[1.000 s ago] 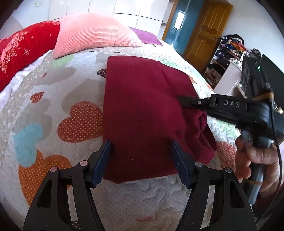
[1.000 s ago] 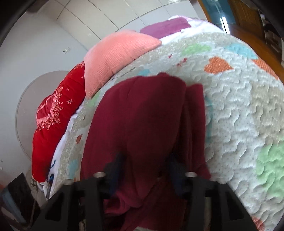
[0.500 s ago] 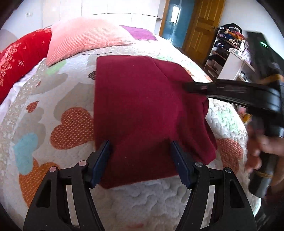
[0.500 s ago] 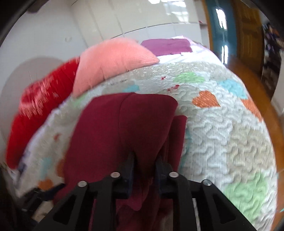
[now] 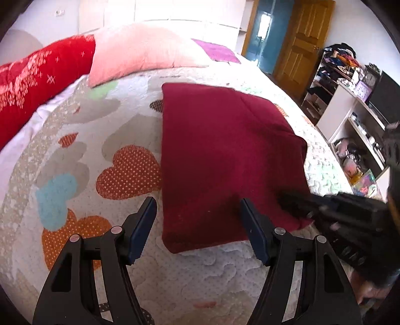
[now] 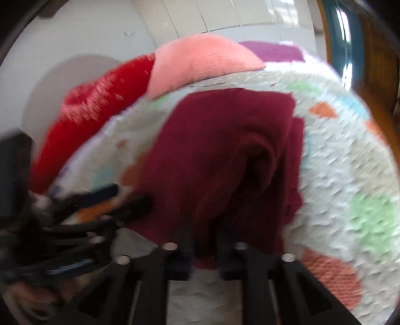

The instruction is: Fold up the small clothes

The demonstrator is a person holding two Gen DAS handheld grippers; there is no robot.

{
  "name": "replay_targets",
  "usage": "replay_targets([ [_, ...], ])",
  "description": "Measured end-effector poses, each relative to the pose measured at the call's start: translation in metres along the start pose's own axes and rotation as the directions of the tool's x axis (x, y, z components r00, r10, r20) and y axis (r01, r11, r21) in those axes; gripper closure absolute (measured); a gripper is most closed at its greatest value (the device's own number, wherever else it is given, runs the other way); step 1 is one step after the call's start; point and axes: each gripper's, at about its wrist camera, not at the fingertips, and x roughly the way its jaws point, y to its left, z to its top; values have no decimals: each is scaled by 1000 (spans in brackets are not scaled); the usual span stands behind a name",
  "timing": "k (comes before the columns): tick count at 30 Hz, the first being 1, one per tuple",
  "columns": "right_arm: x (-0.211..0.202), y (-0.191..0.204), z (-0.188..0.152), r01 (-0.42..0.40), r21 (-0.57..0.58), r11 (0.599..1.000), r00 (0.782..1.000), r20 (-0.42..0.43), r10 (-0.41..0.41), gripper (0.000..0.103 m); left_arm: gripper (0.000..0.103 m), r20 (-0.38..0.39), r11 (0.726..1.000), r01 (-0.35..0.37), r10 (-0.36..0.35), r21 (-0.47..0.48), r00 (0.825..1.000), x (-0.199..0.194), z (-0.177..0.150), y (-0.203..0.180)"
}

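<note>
- Setting: a bedroom in a home.
- A bed fills most of both views, covered by a quilted bedspread (image 5: 75, 140) patterned with hearts in orange, blue, green and grey.
- At the head of the bed lie a pink pillow (image 5: 140, 52), a red bolster (image 5: 37, 82) with a pale pattern and a purple cloth (image 5: 216, 51).
- Behind the bed stands a white panelled wardrobe (image 6: 225, 15).
- A wooden door (image 5: 300, 37) stands beside a blue doorway (image 5: 261, 27).
- Open white shelves (image 5: 350, 117) along the wall hold piled clothes, a clock and small household clutter.
</note>
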Motion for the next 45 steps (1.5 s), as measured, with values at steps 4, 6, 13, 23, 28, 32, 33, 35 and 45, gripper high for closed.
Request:
replay_targets([
  [4, -24, -6, 4, 54, -13, 998, 997, 61, -53, 95, 35, -1, 1000, -19, 19, 8, 1000, 5, -2, -3],
  [6, -13, -15, -1, 61, 18, 998, 998, 20, -62, 95, 35, -27, 1000, -19, 19, -3, 999, 14, -4, -3],
  [13, -24, -24, -6, 34, 89, 995, 999, -3, -34, 94, 35, -41, 999, -12, 11, -31, 999, 17, -7, 4],
  [23, -34, -17, 33, 1, 118, 993, 991, 134, -17, 91, 35, -29, 999, -14, 12, -51, 999, 24, 9, 13],
  [28, 14, -39, 42, 44, 154, 987, 996, 67, -54, 92, 33, -63, 990, 87, -94, -112, 994, 39, 12, 25],
  [32, 14, -41, 38, 18, 122, 992, 997, 67, -26, 93, 33, -54, 975, 161, -171, -154, 984, 36, 20, 42],
  [33, 7, -41, 37, 5, 118, 993, 997, 81, -15, 91, 31, -42, 972, 166, -175, -165, 984, 36, 24, 46],
  [35, -9, -46, 36, -29, 130, 991, 989, 147, 10, 87, 27, -41, 966, 180, -190, -185, 981, 39, 29, 50],
  [45, 35, -96, 34, -103, 314, 944, 989, 131, 65, 14, 19, -81, 905, 309, -345, -294, 935, 76, 38, 47],
])
